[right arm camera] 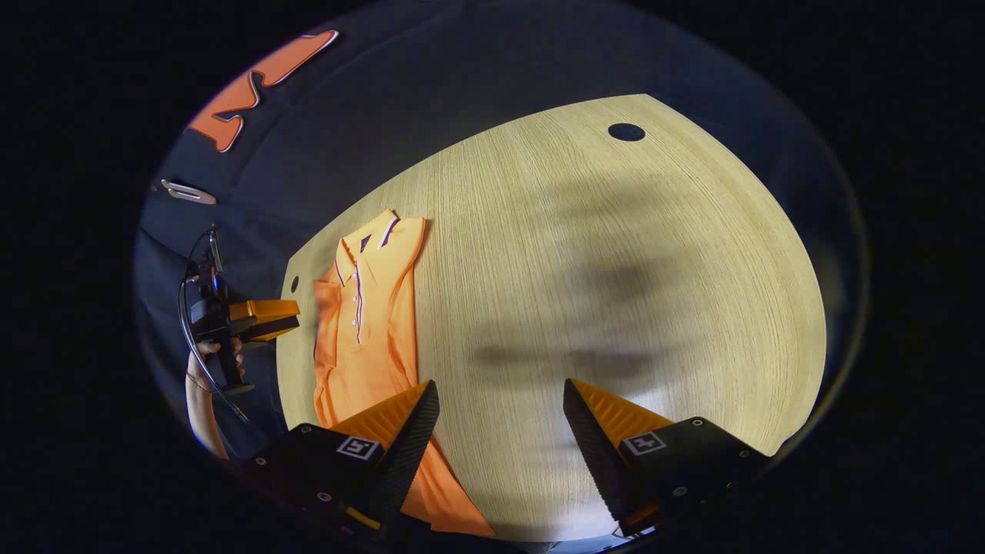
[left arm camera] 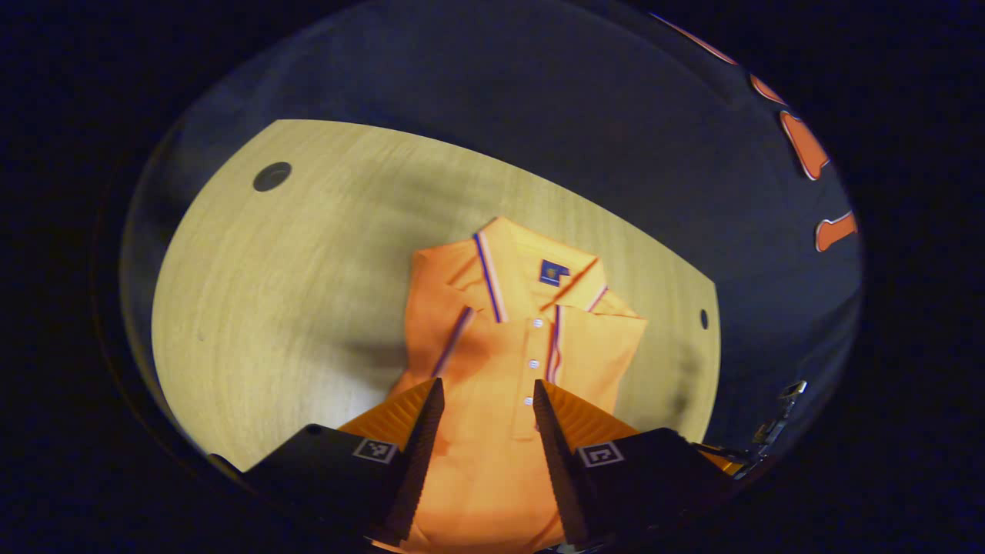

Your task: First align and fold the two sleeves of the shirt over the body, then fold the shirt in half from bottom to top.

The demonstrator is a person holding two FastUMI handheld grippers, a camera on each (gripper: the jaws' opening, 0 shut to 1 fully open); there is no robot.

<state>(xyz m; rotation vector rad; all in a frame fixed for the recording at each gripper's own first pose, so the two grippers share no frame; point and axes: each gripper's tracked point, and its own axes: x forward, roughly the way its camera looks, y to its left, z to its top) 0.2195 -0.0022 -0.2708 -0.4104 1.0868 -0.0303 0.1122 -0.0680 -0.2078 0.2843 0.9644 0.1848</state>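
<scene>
Orange polo shirt of knit cotton with a striped collar (left arm camera: pixel 517 323) lies flat on the pale wood-grain counter (left arm camera: pixel 292 308), collar pointing away from my left tongs (left arm camera: pixel 488 431), whose fingers stand released above the lower part of the body with nothing between them. Both short sleeves look to me already laid in over the chest, one on each side of the buttoned placket, so I judge the sleeve step done and the bottom-to-top fold the step in hand. In the right gripper view my right tongs (right arm camera: pixel 500 431) are also released and empty, hanging over bare counter with the shirt (right arm camera: pixel 369 308) off to their left side, its lower cloth running under the left finger; farther off beyond the shirt I can see the other tongs held in a hand (right arm camera: pixel 219 350). Next I would need each tongs down at a corner of the hem nearest me, pinching the cloth, then lifting together and carrying the hem toward the collar evenly, so the folded sleeves are not dragged out.
</scene>
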